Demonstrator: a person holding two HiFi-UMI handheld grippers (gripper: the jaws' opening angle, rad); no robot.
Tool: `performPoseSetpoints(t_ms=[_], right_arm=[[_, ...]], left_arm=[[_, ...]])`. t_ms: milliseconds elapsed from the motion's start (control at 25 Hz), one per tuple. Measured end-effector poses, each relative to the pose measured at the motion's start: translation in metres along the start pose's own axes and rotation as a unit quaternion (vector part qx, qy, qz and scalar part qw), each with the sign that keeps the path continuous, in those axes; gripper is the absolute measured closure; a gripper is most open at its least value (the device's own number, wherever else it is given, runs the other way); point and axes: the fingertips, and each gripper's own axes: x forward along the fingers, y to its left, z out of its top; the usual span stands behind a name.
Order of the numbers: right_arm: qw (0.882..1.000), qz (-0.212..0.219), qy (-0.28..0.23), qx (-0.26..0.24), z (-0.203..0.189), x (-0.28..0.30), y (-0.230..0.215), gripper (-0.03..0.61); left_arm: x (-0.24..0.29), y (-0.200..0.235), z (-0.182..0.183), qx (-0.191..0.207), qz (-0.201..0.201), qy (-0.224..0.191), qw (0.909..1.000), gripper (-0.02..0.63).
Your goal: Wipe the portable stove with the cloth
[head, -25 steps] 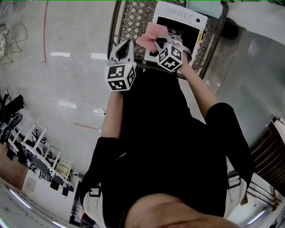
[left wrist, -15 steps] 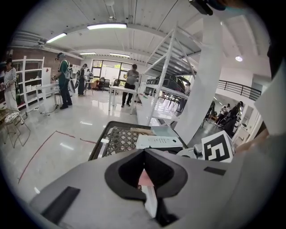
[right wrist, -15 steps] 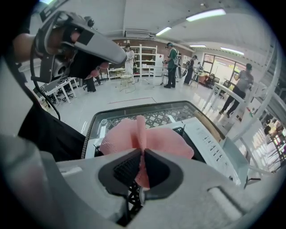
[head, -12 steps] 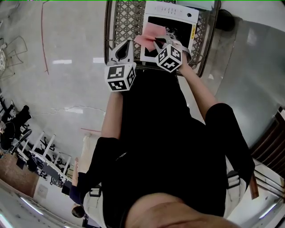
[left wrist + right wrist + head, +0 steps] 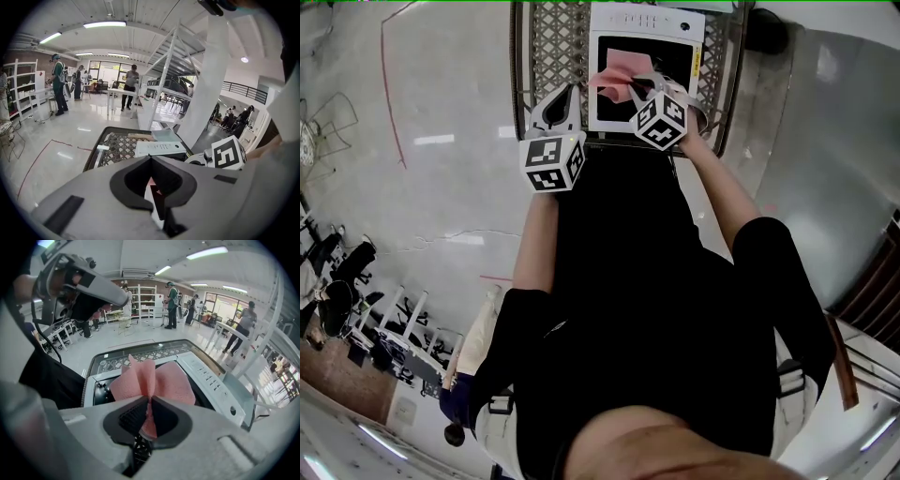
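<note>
The white portable stove [image 5: 649,26] with its dark top sits on a lattice-topped table [image 5: 551,42]. My right gripper [image 5: 630,86] is shut on a bunched pink cloth [image 5: 617,67], which hangs over the left part of the stove. In the right gripper view the cloth [image 5: 150,380] fans out from the shut jaws of the right gripper [image 5: 149,403], above the stove's dark top [image 5: 100,389] and white control strip [image 5: 211,379]. My left gripper [image 5: 563,94] hovers at the table's near edge, left of the stove, shut and holding nothing; its tips [image 5: 151,158] meet.
The table has a dark raised rim [image 5: 93,150]; a wooden strip [image 5: 140,136] lies at its far end. A white pillar [image 5: 206,93] and a white rack [image 5: 164,70] stand behind it. Several people [image 5: 58,84] stand across the glossy floor; shelving [image 5: 384,328] lies lower left.
The right gripper has carried the pink cloth from the stove's left edge to over its top. The left gripper has drifted along with it, staying shut.
</note>
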Motion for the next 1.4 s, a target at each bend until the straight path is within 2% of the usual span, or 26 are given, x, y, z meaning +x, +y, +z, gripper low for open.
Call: performPoseSetpoints(t_ms=[320, 680, 1000, 1400], right_arm=[[1.0, -0.016, 0.011, 0.016, -0.017, -0.01, -0.017, 0.554], [0.998, -0.039, 0.028, 0.036, -0.053, -0.023, -0.022, 0.555], [0.997, -0.058, 0.029, 0.046, -0.066, -0.034, -0.03, 0.555], [0.993, -0.079, 0.036, 0.085, -0.091, -0.054, -0.047, 0.555]], left_arm=[[0.015, -0.012, 0.007, 0.011, -0.018, 0.008, 0.9998, 0.615], [0.022, -0.032, 0.001, 0.028, -0.042, 0.015, 0.9986, 0.614], [0.028, -0.041, -0.003, 0.037, -0.052, 0.021, 0.9977, 0.614], [0.032, -0.057, -0.002, 0.047, -0.067, 0.026, 0.9963, 0.614]])
